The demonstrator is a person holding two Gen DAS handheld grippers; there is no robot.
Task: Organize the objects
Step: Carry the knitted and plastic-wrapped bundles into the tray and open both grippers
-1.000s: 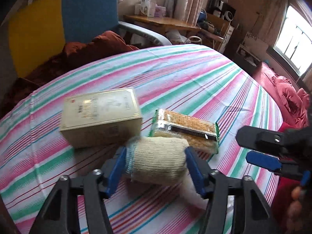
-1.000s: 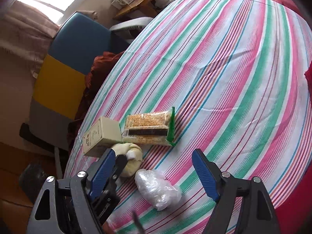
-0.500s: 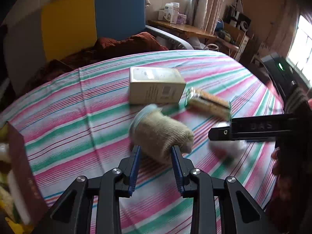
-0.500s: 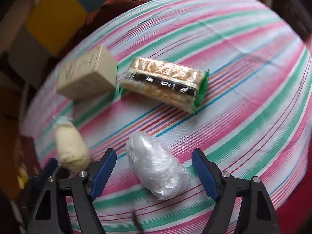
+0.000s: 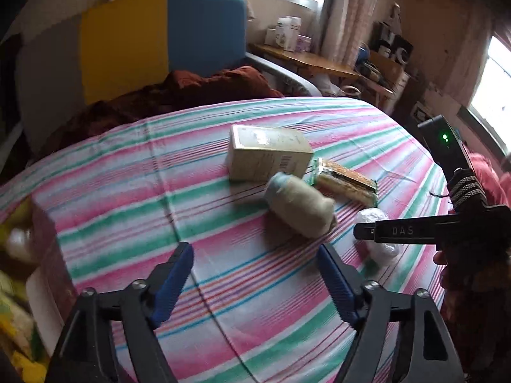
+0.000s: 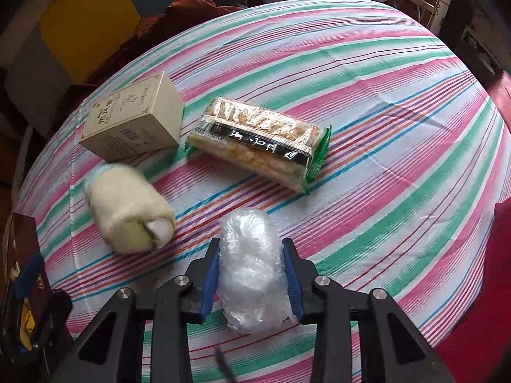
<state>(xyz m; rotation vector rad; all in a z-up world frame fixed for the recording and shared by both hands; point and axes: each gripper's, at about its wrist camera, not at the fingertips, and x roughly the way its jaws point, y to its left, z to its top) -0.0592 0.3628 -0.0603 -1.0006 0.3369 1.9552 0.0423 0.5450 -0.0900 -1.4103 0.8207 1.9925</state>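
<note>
On the striped tablecloth point(image 5: 134, 191) lies a cream sock roll point(image 5: 300, 206), just ahead of my left gripper point(image 5: 254, 255). That gripper's jaws are opening and nothing is between them. My right gripper point(image 6: 250, 245) points steeply down; its jaws are closing and both blue pads press on a clear plastic-wrapped bundle point(image 6: 249, 265). In the right wrist view the sock roll point(image 6: 127, 210) rests left of the bundle. Behind them lie a beige box point(image 6: 134, 121) and a cracker packet point(image 6: 258, 143). The left wrist view shows the right gripper point(image 5: 399, 231) over the bundle point(image 5: 380, 245).
A brown carton point(image 5: 48, 255) holding several items stands at the table's left edge. Behind the table are a blue and yellow chair point(image 5: 166, 38), a rust-coloured cloth point(image 5: 191, 89) and a wooden desk point(image 5: 303, 60). A red cushion point(image 6: 498, 95) lies off the right edge.
My left gripper let go of the sock roll, which now lies on the cloth, and its jaws spread wide. My right gripper tipped downward and closed on the plastic bundle.
</note>
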